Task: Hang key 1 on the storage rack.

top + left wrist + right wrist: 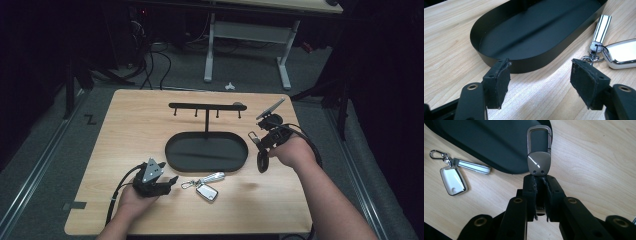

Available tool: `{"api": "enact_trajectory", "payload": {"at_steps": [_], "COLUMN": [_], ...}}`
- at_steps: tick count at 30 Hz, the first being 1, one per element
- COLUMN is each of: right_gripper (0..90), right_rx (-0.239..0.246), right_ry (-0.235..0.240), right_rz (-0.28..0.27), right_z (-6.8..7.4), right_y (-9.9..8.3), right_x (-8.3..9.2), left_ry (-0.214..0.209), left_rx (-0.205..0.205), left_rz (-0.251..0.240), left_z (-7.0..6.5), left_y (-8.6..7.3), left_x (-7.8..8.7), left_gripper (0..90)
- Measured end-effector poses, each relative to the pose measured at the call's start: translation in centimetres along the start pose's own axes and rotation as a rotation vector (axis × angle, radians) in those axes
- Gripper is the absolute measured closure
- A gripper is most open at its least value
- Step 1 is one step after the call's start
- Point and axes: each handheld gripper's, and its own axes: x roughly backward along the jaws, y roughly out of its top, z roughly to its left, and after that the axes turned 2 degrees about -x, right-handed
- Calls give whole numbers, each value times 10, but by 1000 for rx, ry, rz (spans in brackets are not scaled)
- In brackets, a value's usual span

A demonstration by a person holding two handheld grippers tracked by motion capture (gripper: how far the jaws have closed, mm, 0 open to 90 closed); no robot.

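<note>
You are working at a wooden desk (125,210) that carries a black key stand: an oval tray (172,155) with a post and a crossbar of hooks (206,105) above it. The step in hand looks like carrying a key ring to that bar.

Your right gripper (254,136), at the tray's right end, is clenched on a metal carabiner keychain (538,157). The right gripper view gives what the high view cannot: the pads pinch the keychain's lower end, its grey plate and open loop stand clear beyond the jaw tips, and the loop lies over the tray's rim. The next move, as I judge it, calls for lifting the loop to the height of the bar, turning it so the opening faces a hook, and threading it on before you let go. The hooks are small, so come in slowly.

Your left gripper (170,182) rests on the desk just in front of the tray, released, nothing between its pads. Its own view shows the jaws standing wide apart with bare wood between them.

A second item, a silver car key (207,191) on a striped strap (214,176), lies on the desk just right of the left gripper, close to the tray but apart from it. The left gripper view shows the clasp (589,59) near the right pad, not touching.
</note>
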Motion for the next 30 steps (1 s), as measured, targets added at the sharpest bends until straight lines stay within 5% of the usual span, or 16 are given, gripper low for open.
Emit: {"api": "enact_trajectory", "payload": {"at_steps": [21, 30], "right_gripper": [807, 808], "right_rx": [18, 26], "right_ry": [-7, -9], "right_rz": [-72, -79], "right_z": [10, 14], "right_y": [31, 39], "right_x": [34, 36], "left_ry": [-3, -5], "left_rx": [1, 1], "left_rz": [2, 3], "left_z": [0, 0], "left_y": [0, -1], "left_x": [1, 1], "left_gripper": [327, 327]}}
